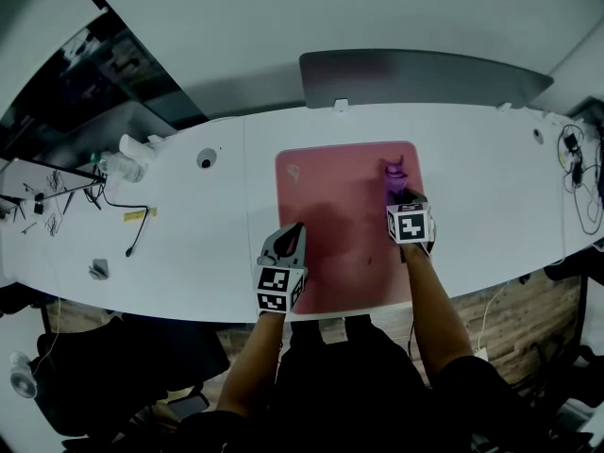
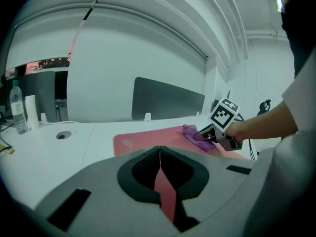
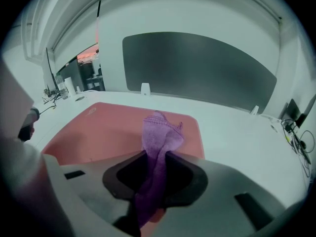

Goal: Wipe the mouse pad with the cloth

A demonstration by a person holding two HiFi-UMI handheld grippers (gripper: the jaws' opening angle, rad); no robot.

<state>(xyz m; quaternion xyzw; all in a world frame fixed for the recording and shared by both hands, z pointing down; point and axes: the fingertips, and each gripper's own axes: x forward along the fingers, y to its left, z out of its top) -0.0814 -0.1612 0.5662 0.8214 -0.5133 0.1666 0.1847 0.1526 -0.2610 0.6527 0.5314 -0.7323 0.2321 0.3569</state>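
In my right gripper (image 3: pixel 155 171) I hold the purple cloth (image 3: pixel 159 141): the two jaws are pressed on it from both sides, and a crumpled strip of it passes between them. The free end of the cloth comes out in front of the jaws and lies on the pink mouse pad (image 3: pixel 106 130), in its far right part, near the far right corner. From the head view, the right gripper (image 1: pixel 397 192) stands over the right side of the pad (image 1: pixel 330 225), with the cloth (image 1: pixel 394 172) just beyond its tips.

My left gripper (image 2: pixel 159 154) holds nothing. Its jaws are brought together, with only a thin slit between them, and through this slit I see the pink of the pad (image 2: pixel 145 140). In the head view this gripper (image 1: pixel 295 229) is over the near left part of the pad, close to the left edge; I cannot tell if it touches the surface. From its own view I also see the right gripper (image 2: pixel 208 135) and the cloth (image 2: pixel 191 132) further along the pad.

The pad lies flat on a white table (image 1: pixel 203 234). Behind the table stands a dark partition screen (image 1: pixel 425 75). On the left side of the table there is a round cable hole (image 1: pixel 206 159) and a clear bottle (image 2: pixel 17 110); on the far right lie some cables (image 1: pixel 580 173).
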